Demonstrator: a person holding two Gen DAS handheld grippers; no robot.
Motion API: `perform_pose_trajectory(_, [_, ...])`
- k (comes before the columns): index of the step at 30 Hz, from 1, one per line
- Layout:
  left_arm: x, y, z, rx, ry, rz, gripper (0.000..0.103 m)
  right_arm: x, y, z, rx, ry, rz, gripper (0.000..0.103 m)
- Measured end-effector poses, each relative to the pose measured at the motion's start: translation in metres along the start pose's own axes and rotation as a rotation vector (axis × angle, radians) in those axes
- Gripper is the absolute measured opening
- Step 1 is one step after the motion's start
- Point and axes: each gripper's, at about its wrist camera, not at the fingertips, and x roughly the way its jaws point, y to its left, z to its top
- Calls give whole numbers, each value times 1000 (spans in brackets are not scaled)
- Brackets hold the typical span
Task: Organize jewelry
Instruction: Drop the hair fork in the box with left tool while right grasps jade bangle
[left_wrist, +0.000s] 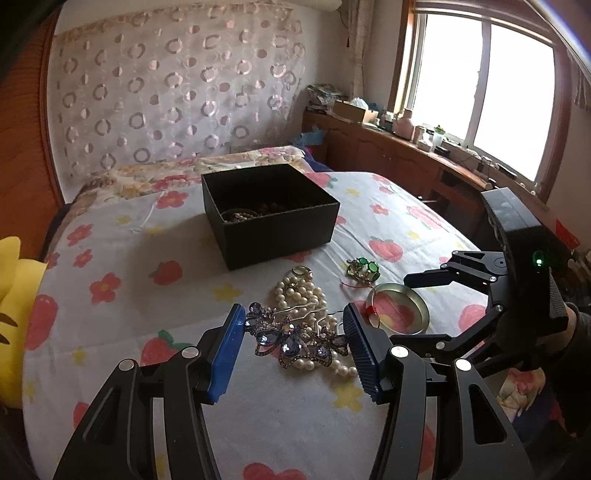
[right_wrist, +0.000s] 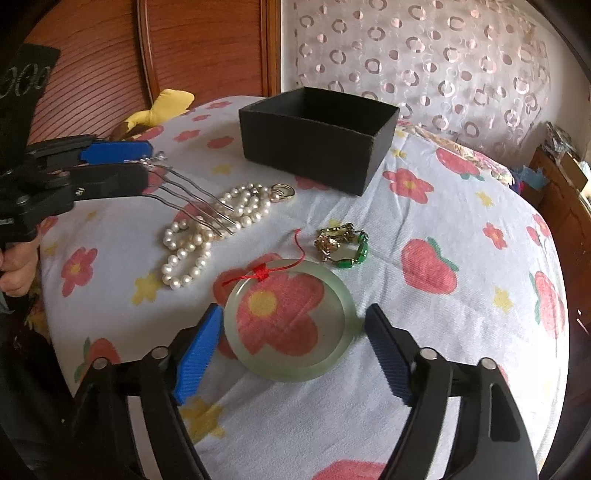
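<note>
My left gripper (left_wrist: 293, 349) is shut on a blue jewelled butterfly hair comb (left_wrist: 284, 332); its wire prongs (right_wrist: 195, 203) hang over the pearl necklace (right_wrist: 207, 232). The pearls also show in the left wrist view (left_wrist: 301, 291). My right gripper (right_wrist: 291, 354) is open, its jaws either side of a pale green jade bangle (right_wrist: 325, 365) with a red cord, lying on the bed. A green and gold bracelet (right_wrist: 343, 247) lies beyond it. The black box (left_wrist: 269, 214) stands further back with some jewelry inside.
The floral bedsheet (right_wrist: 461, 332) covers the bed. A yellow plush toy (left_wrist: 11, 325) lies at the left edge. A wooden cabinet (left_wrist: 406, 158) with clutter runs under the window on the right. A gold ring (right_wrist: 282, 192) lies by the pearls.
</note>
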Motion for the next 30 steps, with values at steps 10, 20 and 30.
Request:
perform_pose_trajectory(10, [-15, -7, 11, 31, -46, 31, 52, -1, 7, 0, -18, -21, 7, 74])
perform_pose_trajectory(20, [-12, -6, 42, 60, -81, 65, 52, -31, -1, 14, 3, -126, -8, 74])
perform_pose_trajectory(30, [10, 4, 88, 51, -111, 102, 52, -56, -20, 40, 31, -210, -28, 74])
